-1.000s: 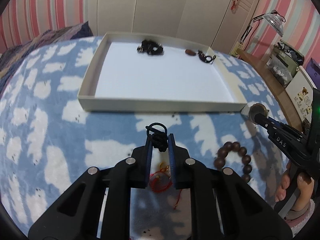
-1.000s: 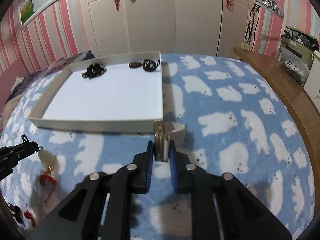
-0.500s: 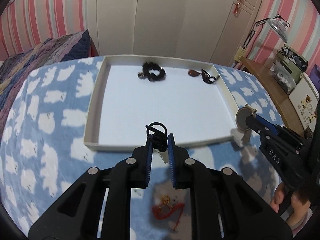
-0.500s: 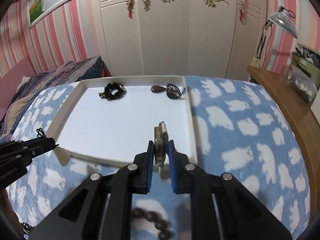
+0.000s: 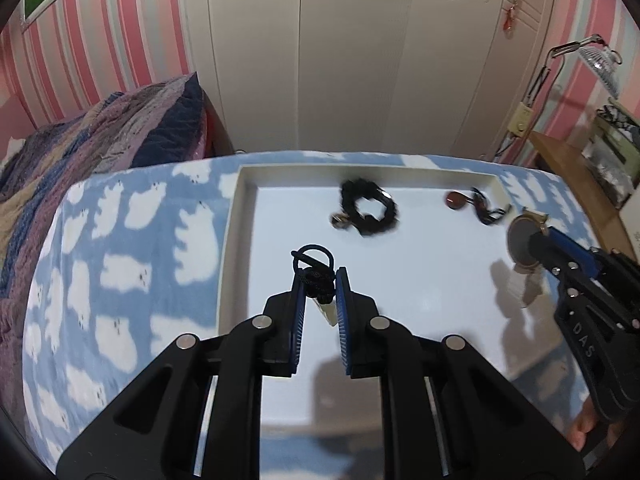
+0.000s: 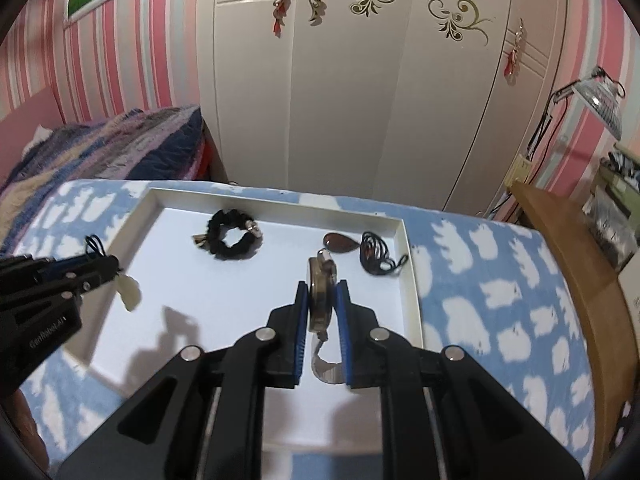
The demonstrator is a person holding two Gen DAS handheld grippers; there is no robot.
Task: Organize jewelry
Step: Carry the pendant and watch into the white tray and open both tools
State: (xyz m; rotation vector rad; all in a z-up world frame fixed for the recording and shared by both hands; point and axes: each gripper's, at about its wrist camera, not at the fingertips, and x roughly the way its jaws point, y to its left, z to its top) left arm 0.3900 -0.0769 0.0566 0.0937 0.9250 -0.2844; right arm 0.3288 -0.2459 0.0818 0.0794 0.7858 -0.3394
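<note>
My left gripper (image 5: 318,286) is shut on a black knotted cord (image 5: 316,270) with a pale pendant (image 6: 129,290) hanging below it, held above the white tray (image 5: 232,224). My right gripper (image 6: 322,298) is shut on a round watch (image 6: 320,290) whose strap hangs down, above the tray's right part (image 6: 412,300). In the tray lie a black beaded bracelet (image 5: 370,210) and a brown teardrop pendant (image 5: 455,200) with a black cord (image 5: 486,210). The right gripper with the watch also shows in the left wrist view (image 5: 538,246).
The tray lies on a blue blanket with white bears (image 5: 120,248). A purple quilt (image 5: 100,136) is at far left, white wardrobe doors (image 6: 360,100) behind, a wooden desk (image 6: 572,248) and a lamp (image 6: 600,96) at right.
Both grippers have risen from the blanket and moved forward over the tray, carrying the cord pendant and the watch. The bead bracelet and red charm on the blanket have dropped out of view.
</note>
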